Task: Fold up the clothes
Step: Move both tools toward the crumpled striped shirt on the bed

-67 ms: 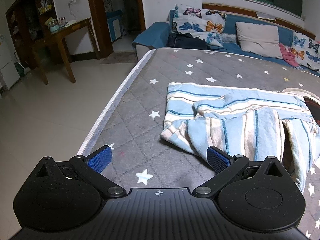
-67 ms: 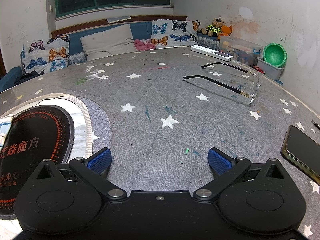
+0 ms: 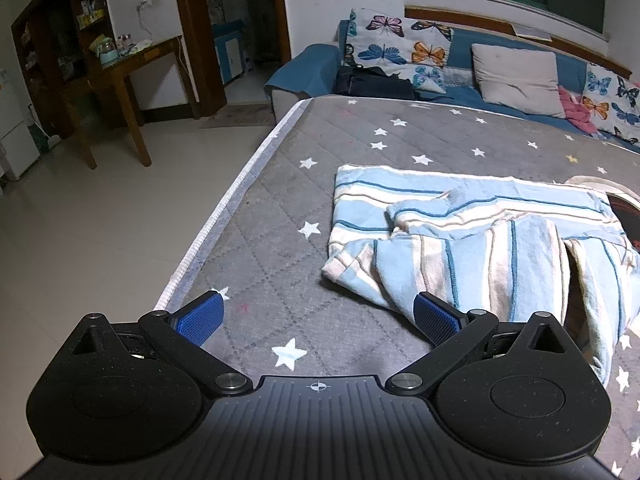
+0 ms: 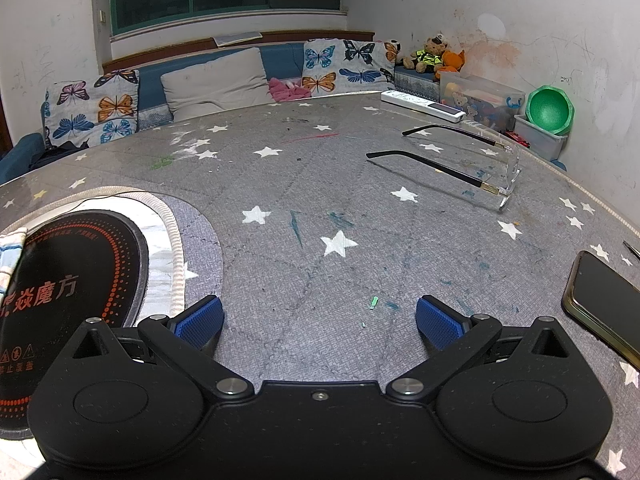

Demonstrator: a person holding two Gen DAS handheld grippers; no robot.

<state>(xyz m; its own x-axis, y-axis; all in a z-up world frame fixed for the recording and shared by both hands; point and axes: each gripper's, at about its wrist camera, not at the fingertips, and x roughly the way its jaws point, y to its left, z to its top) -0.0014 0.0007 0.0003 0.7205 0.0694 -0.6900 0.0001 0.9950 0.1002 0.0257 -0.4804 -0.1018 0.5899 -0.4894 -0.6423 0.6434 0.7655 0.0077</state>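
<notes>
A crumpled blue, white and beige striped garment (image 3: pixel 472 236) lies on the grey star-patterned table cover (image 3: pixel 280 208), to the right in the left wrist view. My left gripper (image 3: pixel 318 316) is open and empty, hovering low near the table's front left; its right fingertip is close to the garment's near edge. My right gripper (image 4: pixel 318 316) is open and empty over bare cover. Only a sliver of the garment (image 4: pixel 10 256) shows at the left edge of the right wrist view.
A black round induction cooktop (image 4: pixel 72 280) sits left of the right gripper. Glasses (image 4: pixel 480 168), a phone (image 4: pixel 600 304) and a white remote (image 4: pixel 424 106) lie to the right. The table's left edge (image 3: pixel 224 208) drops to the floor. A sofa with cushions (image 3: pixel 516 76) stands behind.
</notes>
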